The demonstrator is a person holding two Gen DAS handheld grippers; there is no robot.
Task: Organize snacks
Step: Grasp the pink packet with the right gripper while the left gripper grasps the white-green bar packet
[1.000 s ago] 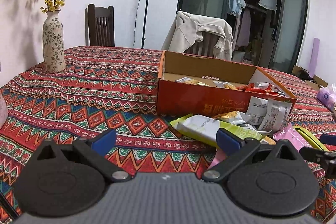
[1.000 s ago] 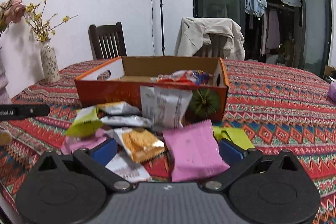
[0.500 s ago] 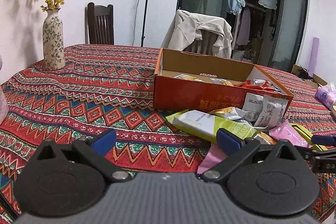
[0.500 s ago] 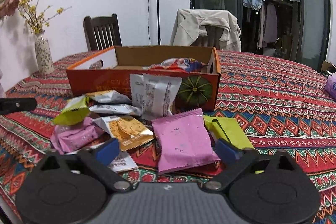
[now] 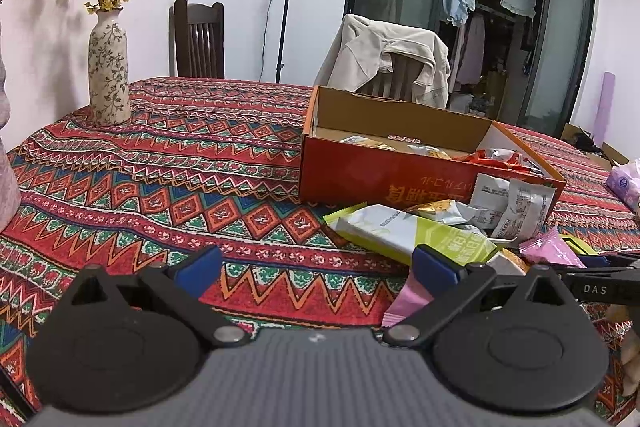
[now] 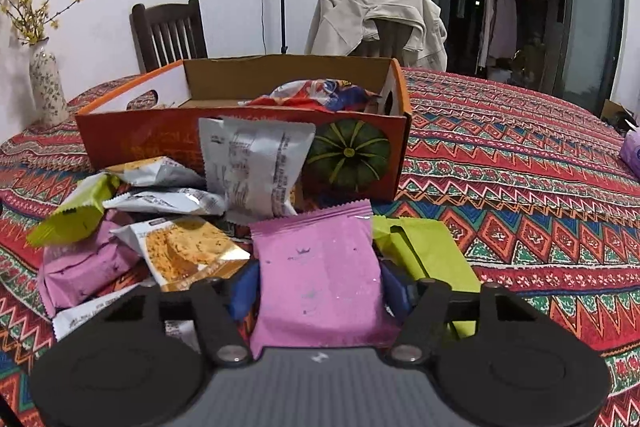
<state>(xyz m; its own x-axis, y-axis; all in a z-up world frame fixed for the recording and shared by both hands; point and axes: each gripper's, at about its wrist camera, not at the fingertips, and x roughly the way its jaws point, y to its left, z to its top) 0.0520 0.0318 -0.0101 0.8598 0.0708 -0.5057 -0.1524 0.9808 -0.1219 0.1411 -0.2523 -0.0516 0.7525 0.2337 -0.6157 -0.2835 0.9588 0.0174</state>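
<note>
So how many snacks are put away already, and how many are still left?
A few wrappers already lie in the orange box. Right now the right gripper has been closing on the pink packet, its fingers at both edges. Still on the tablecloth: the white packet leaning on the box, the green ones, and several more. The left gripper is open, holding nothing.

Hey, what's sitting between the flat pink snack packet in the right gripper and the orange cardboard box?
In the right wrist view, a white printed snack packet leans against the orange cardboard box, just beyond the flat pink snack packet between the closing right gripper's jaws.
</note>
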